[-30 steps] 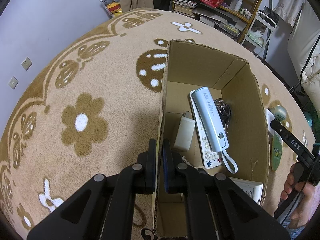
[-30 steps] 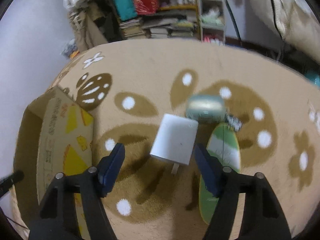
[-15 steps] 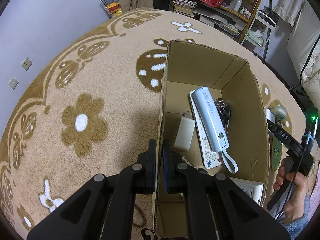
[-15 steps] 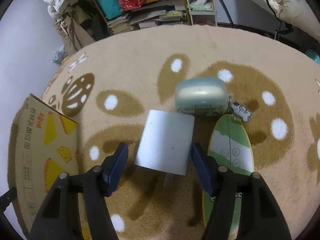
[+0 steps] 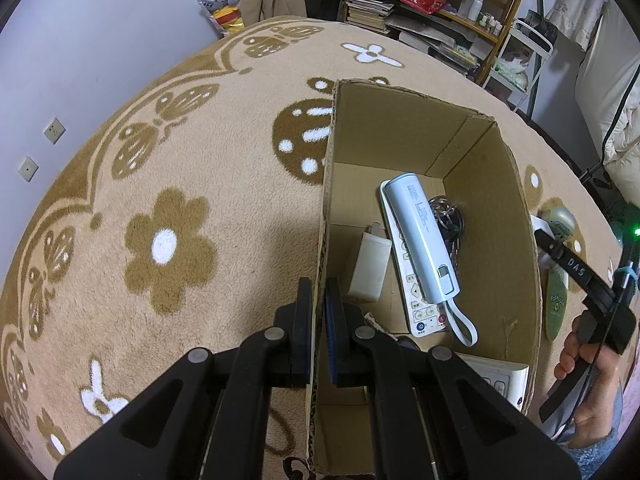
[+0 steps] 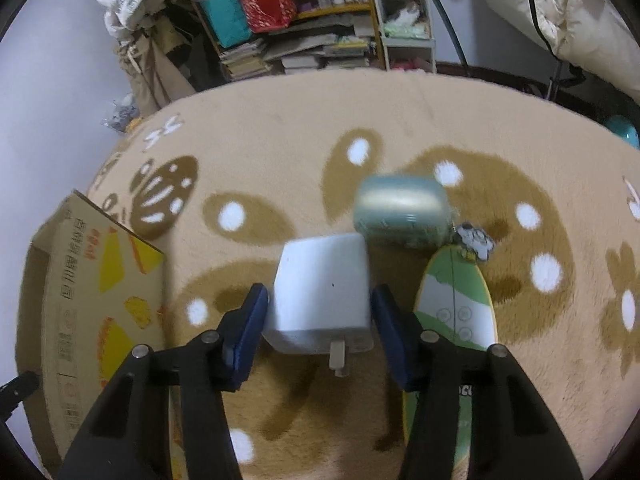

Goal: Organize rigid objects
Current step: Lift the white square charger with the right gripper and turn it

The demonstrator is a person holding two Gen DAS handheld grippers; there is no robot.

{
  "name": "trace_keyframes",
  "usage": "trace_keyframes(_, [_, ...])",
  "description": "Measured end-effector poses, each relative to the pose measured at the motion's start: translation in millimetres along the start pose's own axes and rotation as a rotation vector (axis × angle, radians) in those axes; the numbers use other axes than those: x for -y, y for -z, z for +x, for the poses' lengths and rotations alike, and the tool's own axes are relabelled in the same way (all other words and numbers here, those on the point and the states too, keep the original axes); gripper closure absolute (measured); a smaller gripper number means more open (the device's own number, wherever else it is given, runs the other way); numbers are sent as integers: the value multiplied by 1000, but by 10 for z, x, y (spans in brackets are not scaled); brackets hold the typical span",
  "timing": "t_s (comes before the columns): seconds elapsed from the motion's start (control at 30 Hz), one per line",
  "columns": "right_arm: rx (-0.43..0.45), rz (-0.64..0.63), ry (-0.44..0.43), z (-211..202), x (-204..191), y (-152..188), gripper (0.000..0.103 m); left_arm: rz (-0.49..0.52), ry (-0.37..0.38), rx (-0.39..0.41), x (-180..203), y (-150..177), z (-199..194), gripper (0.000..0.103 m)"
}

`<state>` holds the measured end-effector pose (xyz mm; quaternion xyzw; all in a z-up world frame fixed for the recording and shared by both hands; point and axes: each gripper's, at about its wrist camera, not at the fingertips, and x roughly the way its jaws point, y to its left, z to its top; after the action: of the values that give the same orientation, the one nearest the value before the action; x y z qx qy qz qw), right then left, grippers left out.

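My left gripper (image 5: pixel 319 312) is shut on the near left wall of an open cardboard box (image 5: pixel 327 184) on the carpet. Inside lie a light blue power bank (image 5: pixel 424 240), a white remote (image 5: pixel 416 300), a white charger (image 5: pixel 370 268) and a bunch of keys (image 5: pixel 450 220). In the right wrist view my right gripper (image 6: pixel 320 312) is open, its jaws on either side of a white plug adapter (image 6: pixel 320 296) on the carpet, close to its sides. The box's printed outer wall (image 6: pixel 92 304) stands at the left.
A silver-green case (image 6: pixel 400 210) with a dog charm (image 6: pixel 476 240) lies just behind the adapter. A green oval object (image 6: pixel 456 312) lies to its right. Cluttered shelves (image 6: pixel 304 12) stand beyond the carpet (image 6: pixel 280 152). A second white remote (image 5: pixel 496 376) sits at the box's near end.
My right gripper has moved forward and down over the white adapter, which now sits between the jaws. The jaws have narrowed around it. The left gripper has not moved.
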<state>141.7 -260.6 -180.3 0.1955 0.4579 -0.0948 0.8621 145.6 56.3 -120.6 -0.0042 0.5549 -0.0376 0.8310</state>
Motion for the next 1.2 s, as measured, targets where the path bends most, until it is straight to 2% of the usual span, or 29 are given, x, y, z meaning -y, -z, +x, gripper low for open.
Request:
trace_keyframes(0.07, [25, -19, -10, -84, -72, -35, 47, 2, -2, 0, -1, -6, 1, 97])
trace_keyframes(0.1, [48, -27, 2, -143, -107, -56, 88, 2, -2, 0, -5, -9, 3, 97])
trace_keyframes(0.13, [69, -37, -1, -189, -130, -80, 102, 2, -2, -1, -3, -10, 4, 97])
trace_keyframes(0.17, [82, -36, -27, -269, -156, -130, 102, 3, -3, 0, -1, -8, 2, 97])
trace_keyframes(0.23, [95, -47, 2, -363, -210, -188, 102, 3, -4, 0, 1, -10, 2, 97])
trace_keyframes(0.3, [105, -62, -12, -409, -242, -208, 102, 6, -8, 0, 6, -11, 4, 97])
trace_keyframes(0.4, [47, -86, -34, -321, -253, -197, 102, 9, -10, 1, 15, -7, -2, 97])
trace_keyframes(0.47, [19, -97, -36, -265, -261, -162, 97, 7, -10, 2, 13, -2, -5, 97])
trace_keyframes(0.57, [-16, -78, -50, -163, -244, -113, 67, 7, -9, 1, 16, 4, -5, 97])
trace_keyframes(0.6, [-26, -76, -50, -136, -240, -97, 51, 7, -9, 1, 16, 4, -5, 97])
trace_keyframes(0.63, [-32, -74, -52, -110, -234, -76, 46, 7, -9, 1, 17, 5, -5, 97])
trace_keyframes(0.7, [-41, -70, -35, -54, -225, -42, 46, 8, -9, 1, 14, 4, -6, 97])
trace_keyframes(0.83, [-100, -35, -37, 83, -203, -1, 30, 7, -9, 1, 17, 5, -5, 97])
trace_keyframes(1.0, [-67, 28, -19, 162, -209, 45, 26, 7, -8, 1, 14, 6, -6, 97])
trace_keyframes(1.2, [-92, 90, 5, 281, -179, 137, 21, 7, -9, 1, 15, 5, -7, 97])
